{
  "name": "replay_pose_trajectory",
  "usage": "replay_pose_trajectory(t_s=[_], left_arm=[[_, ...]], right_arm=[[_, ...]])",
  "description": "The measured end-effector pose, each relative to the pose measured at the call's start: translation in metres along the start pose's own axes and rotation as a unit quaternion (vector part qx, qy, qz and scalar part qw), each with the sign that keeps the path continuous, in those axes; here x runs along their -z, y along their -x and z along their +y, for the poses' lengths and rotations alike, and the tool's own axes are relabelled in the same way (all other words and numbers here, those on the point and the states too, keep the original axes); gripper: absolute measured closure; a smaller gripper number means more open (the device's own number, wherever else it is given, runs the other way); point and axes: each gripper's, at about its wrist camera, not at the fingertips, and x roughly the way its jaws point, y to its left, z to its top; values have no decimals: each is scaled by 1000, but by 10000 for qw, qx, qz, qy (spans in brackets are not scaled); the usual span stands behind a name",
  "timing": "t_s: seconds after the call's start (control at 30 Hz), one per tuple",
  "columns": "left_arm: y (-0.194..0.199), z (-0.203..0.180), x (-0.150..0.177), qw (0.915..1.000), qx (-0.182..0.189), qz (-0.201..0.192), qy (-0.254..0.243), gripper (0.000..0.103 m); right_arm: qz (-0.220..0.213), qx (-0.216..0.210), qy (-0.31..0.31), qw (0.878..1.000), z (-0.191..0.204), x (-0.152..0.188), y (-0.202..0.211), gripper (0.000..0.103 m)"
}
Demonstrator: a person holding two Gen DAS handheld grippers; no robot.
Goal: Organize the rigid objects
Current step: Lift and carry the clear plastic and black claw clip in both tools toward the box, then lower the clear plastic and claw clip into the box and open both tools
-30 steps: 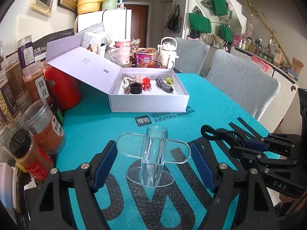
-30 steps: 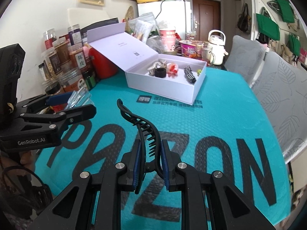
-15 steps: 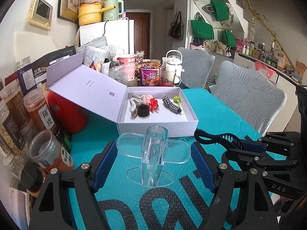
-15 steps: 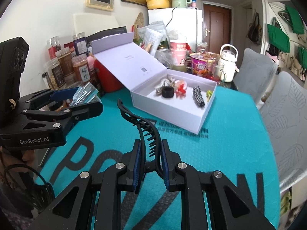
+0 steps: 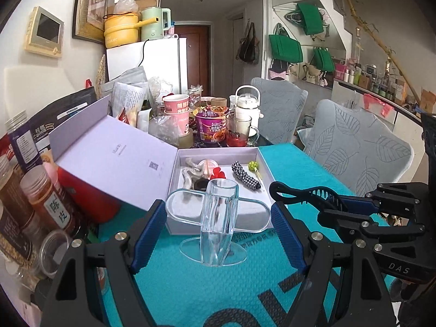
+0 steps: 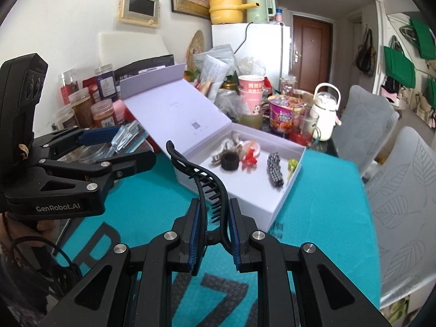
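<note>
Left wrist view. My left gripper [image 5: 218, 231] is holding a clear plastic hair clip [image 5: 219, 223], the jaws set wide and clamped on the clip's two flat wings. The clip is hanging above the teal table mat [image 5: 190, 286], just in front of the white box [image 5: 174, 218], which is lying at 12 o'clock with its lid [image 5: 114, 158] tilted open toward 10 o'clock. Lying inside the box: a black ring [image 5: 201, 184], a red flower clip [image 5: 218, 174], a black-and-white checked hair tie [image 5: 245, 178], a green-tipped pin [image 5: 253, 166]. At 3 o'clock my right gripper [image 5: 343, 204] is carrying a black comb clip [image 5: 297, 192]. Jars [image 5: 46, 204] are standing at 9 o'clock.

Right wrist view. My right gripper [image 6: 214, 234] is clamping the black comb clip [image 6: 203, 179], jaws drawn close together on its base, the toothed arc rising toward 12 o'clock above the mat [image 6: 313, 218]. The box [image 6: 275, 207] is sitting just beyond, at 1 o'clock, the comb's tip overlapping its near corner. At 9 o'clock my left gripper [image 6: 120, 147] is showing the clear clip [image 6: 128, 136] between its pads. A white kettle [image 6: 325, 114] is standing behind the box.
</note>
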Motion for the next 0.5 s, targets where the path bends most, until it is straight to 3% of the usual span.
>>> replay_pose_trajectory(t_s=[0.5], left_arm=[[-55, 16, -58, 9999, -25, -156, 29, 24]], right_arm=[[-245, 153, 30, 9996, -40, -55, -28, 83]])
